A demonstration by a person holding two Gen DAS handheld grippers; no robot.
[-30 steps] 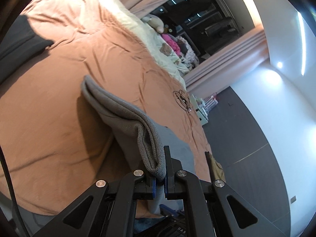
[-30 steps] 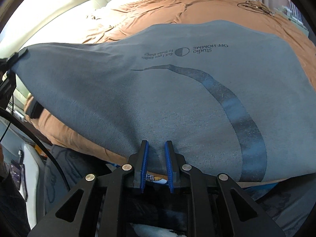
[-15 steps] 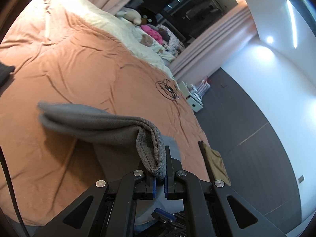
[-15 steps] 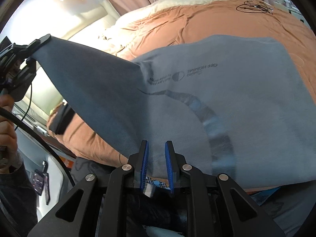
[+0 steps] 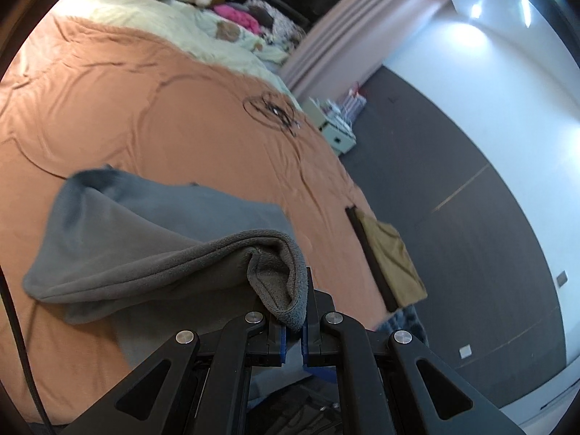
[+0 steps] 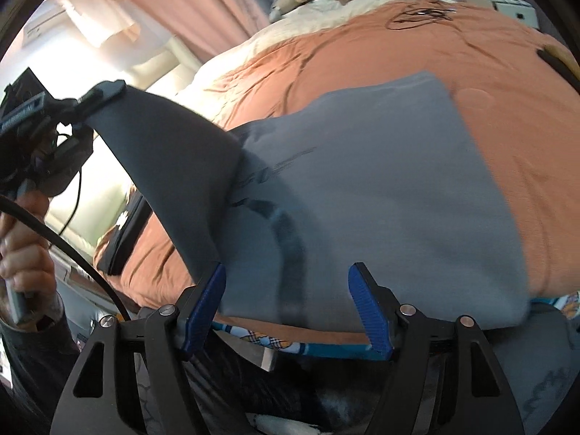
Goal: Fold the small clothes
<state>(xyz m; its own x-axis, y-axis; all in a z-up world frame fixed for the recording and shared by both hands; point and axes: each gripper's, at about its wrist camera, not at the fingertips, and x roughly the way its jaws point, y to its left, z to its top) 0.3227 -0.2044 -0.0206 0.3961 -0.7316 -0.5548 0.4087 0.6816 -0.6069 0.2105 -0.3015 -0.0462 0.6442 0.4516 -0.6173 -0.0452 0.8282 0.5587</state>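
A grey T-shirt [image 6: 380, 210] with a dark curved print lies on the orange bedspread [image 6: 453, 54]. My left gripper [image 5: 293, 322] is shut on a bunched corner of the T-shirt [image 5: 152, 239] and holds it lifted, folded over the rest of the cloth. In the right wrist view the left gripper [image 6: 101, 92] shows at the upper left with the raised flap hanging from it. My right gripper [image 6: 286, 301] is open at the near hem, its blue pads [image 6: 366, 304] apart and empty.
A black cable loop [image 5: 270, 110] lies on the far part of the bedspread. Pillows and soft toys [image 5: 224, 18] are at the bed's head. An olive cloth [image 5: 393, 264] hangs at the bed's right edge. A dark garment [image 6: 125, 232] lies at the left.
My right gripper has opened and let go of the hem. My left gripper has carried its corner up and over the shirt, making a fold.
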